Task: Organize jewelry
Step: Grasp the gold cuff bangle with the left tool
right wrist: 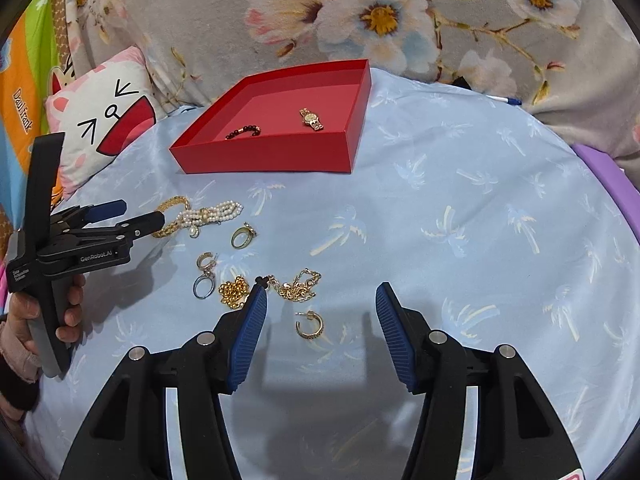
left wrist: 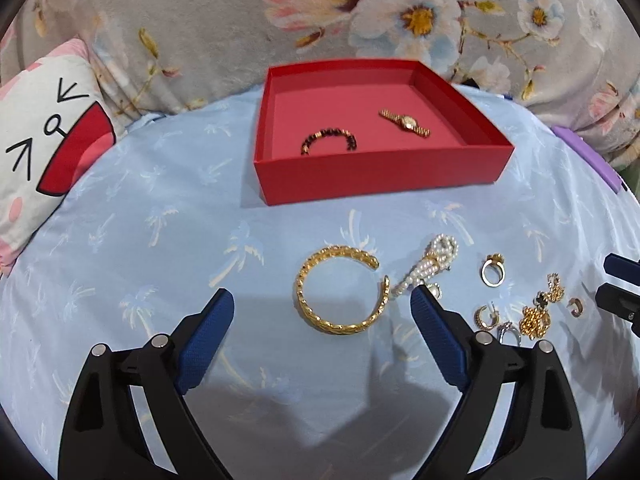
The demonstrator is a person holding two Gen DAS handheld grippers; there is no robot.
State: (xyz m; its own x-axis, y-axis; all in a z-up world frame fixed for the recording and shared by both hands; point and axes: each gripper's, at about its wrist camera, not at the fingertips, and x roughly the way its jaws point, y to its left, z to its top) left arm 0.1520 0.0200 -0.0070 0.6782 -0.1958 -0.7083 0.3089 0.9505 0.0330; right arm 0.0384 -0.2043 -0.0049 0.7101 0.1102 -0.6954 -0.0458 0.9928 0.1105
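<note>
A red box [left wrist: 360, 184] [right wrist: 264, 158] holds a dark bead bracelet [left wrist: 329, 140] [right wrist: 243, 132] and a gold watch [left wrist: 405, 122] [right wrist: 312, 119]. On the blue cloth lie a gold bangle [left wrist: 340, 300], a pearl bracelet [left wrist: 430, 266] [right wrist: 212, 214], a gold ring [left wrist: 493, 272] [right wrist: 242, 237], a gold chain [left wrist: 536, 318] [right wrist: 294, 286] and small hoop earrings [right wrist: 307, 325]. My left gripper [left wrist: 322, 304] is open, with the bangle between its fingers. My right gripper [right wrist: 320, 304] is open, with one hoop earring between its fingers.
A cat-face cushion [left wrist: 44, 136] [right wrist: 104, 120] lies at the left. A floral blanket [left wrist: 200, 20] rises behind the box. A purple object [left wrist: 588, 152] sits at the cloth's right edge. A pen [right wrist: 504, 100] lies behind the cloth.
</note>
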